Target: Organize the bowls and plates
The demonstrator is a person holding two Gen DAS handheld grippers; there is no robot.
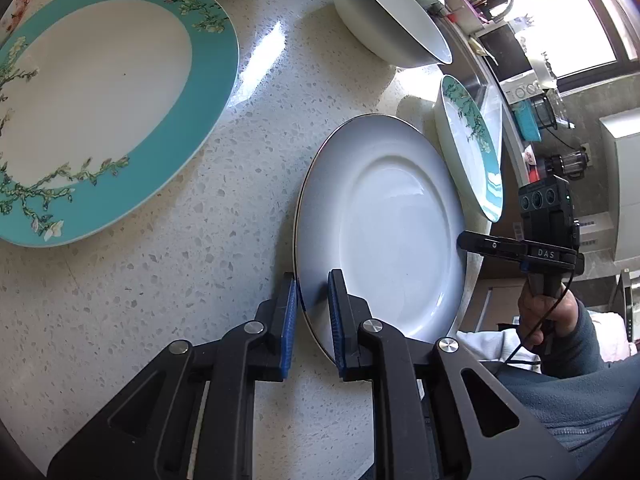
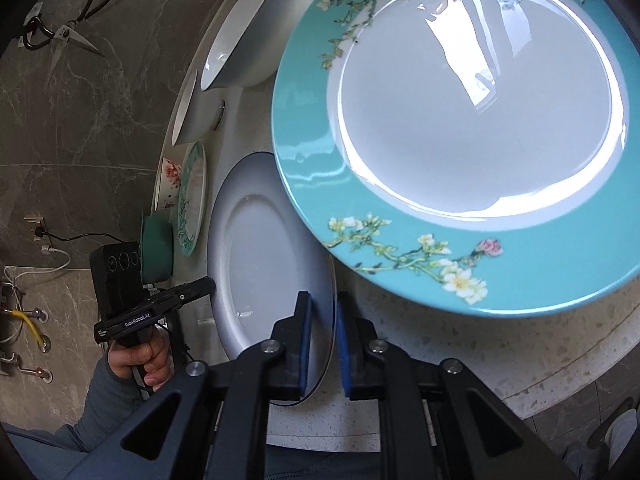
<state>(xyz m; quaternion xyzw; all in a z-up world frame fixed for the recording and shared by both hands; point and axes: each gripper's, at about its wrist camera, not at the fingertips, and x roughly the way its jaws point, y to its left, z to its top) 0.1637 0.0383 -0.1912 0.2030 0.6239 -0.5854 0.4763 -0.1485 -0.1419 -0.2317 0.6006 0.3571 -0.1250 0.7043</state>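
Nearest, each hand-held gripper straddles the white plate's [image 1: 384, 236] rim from opposite sides: left hand-held gripper [image 1: 312, 316] and right hand-held gripper [image 2: 320, 344], pads apart, seemingly not yet pinching, likely readying a two-sided lift off the counter [image 1: 160, 300]. Labels read "DAS" and "GenRobot.AI". Beyond lie the teal floral plate [image 1: 104, 100] and a white bowl [image 1: 392, 24].

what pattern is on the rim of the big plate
A turquoise band with flowering branches on the big plate; clearest in the right wrist view.
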